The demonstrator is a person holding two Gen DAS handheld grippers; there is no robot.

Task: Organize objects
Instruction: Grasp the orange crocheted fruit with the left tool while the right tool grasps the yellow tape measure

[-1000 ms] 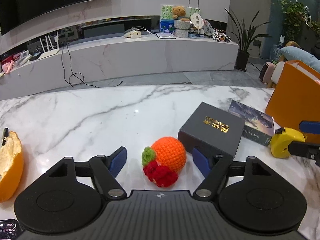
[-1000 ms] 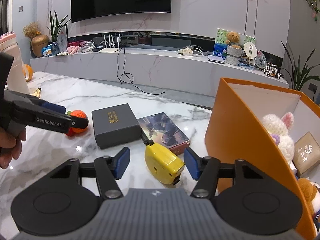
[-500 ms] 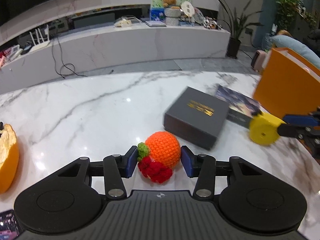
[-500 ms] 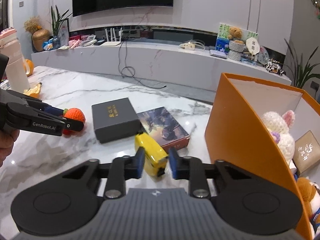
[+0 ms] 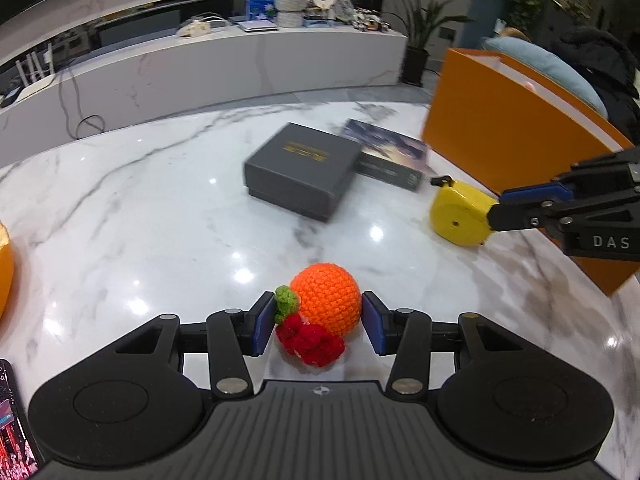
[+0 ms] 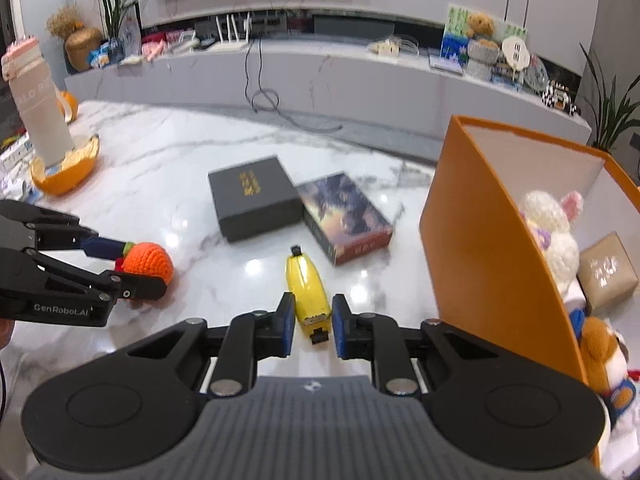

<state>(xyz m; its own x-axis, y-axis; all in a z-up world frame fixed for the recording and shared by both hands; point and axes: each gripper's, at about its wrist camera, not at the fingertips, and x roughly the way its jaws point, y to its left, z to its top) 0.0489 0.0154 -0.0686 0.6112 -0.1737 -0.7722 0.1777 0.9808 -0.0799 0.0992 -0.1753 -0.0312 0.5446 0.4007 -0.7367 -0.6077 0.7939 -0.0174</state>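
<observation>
White marble counter point(image 5: 160, 208) in a living room. Left claw point(image 5: 318, 322) is clamped on a crocheted orange point(image 5: 326, 304); right claw point(image 6: 312, 320) pinches a yellow tape measure point(image 6: 306, 288). Both grasps look complete; next, carry each rightward into the orange box point(image 6: 484, 248) beside the right claw.

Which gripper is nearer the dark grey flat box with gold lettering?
Right, narrowly. The right gripper, shut on the yellow tape measure, sits just before the box; the left gripper, clamping the crocheted orange, is farther.
</observation>
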